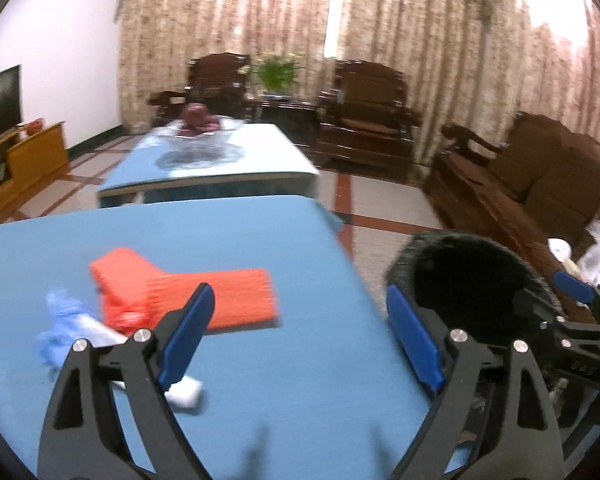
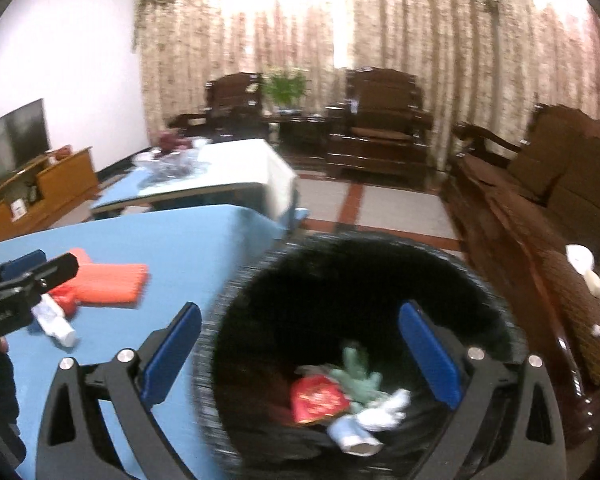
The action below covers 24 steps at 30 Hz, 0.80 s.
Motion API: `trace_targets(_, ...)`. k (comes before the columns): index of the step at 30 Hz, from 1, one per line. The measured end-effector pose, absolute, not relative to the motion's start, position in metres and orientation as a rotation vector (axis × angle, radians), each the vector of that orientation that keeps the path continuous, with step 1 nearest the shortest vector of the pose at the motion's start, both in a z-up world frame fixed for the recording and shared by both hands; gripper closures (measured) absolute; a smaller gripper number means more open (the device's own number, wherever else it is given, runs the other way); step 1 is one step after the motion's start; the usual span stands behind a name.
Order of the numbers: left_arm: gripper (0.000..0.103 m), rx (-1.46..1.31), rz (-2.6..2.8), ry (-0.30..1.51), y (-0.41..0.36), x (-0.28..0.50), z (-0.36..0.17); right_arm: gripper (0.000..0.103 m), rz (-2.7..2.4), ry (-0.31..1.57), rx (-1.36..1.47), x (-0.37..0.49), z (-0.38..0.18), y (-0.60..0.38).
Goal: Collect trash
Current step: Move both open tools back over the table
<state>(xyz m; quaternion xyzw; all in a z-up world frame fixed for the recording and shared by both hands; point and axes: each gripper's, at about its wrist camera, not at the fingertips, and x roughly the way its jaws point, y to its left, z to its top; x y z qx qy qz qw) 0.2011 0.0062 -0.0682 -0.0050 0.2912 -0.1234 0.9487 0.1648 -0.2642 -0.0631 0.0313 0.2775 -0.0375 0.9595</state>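
My left gripper [image 1: 300, 296] is open and empty above the blue table [image 1: 300, 360]. On the table lie an orange folded cloth [image 1: 220, 296], a red wrapper [image 1: 126, 316], a crumpled blue glove [image 1: 58, 320] and a white crumpled tube [image 1: 186, 392], partly hidden by my left finger. My right gripper [image 2: 300, 310] is open and empty over the black bin [image 2: 496, 296], which stands beside the table's right edge. Inside the bin lie a red packet [image 2: 318, 398], a green crumpled piece [image 2: 360, 368] and white tissue [image 2: 386, 408].
A second blue table [image 1: 228, 168] with clear plastic and a dark red thing stands behind. Wooden armchairs [image 1: 364, 120] and a plant line the curtain. A brown sofa [image 1: 540, 184] with white items is at right. At the left are a TV and a cabinet [image 1: 28, 164].
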Motion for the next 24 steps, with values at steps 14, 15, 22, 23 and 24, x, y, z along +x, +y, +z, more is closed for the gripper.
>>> trace_targets(14,0.018,-0.042,0.020,0.568,0.156,0.188,-0.062,0.006,0.148,0.574,0.023,0.203,-0.069,-0.134)
trace_targets(15,0.018,-0.048,0.037,0.569,0.166,0.188,-0.063,0.006,0.158,0.573,0.015,0.204,-0.071,-0.126)
trace_targets(22,0.018,-0.039,0.118,0.579,0.211,0.184,-0.075,0.006,0.211,0.589,-0.008,0.216,-0.085,-0.083)
trace_targets(23,0.018,-0.036,0.123,0.583,0.215,0.183,-0.078,0.006,0.220,0.591,-0.015,0.218,-0.088,-0.075)
trace_targets(24,0.018,-0.030,0.131,0.587,0.219,0.183,-0.081,0.006,0.226,0.594,-0.021,0.218,-0.091,-0.071)
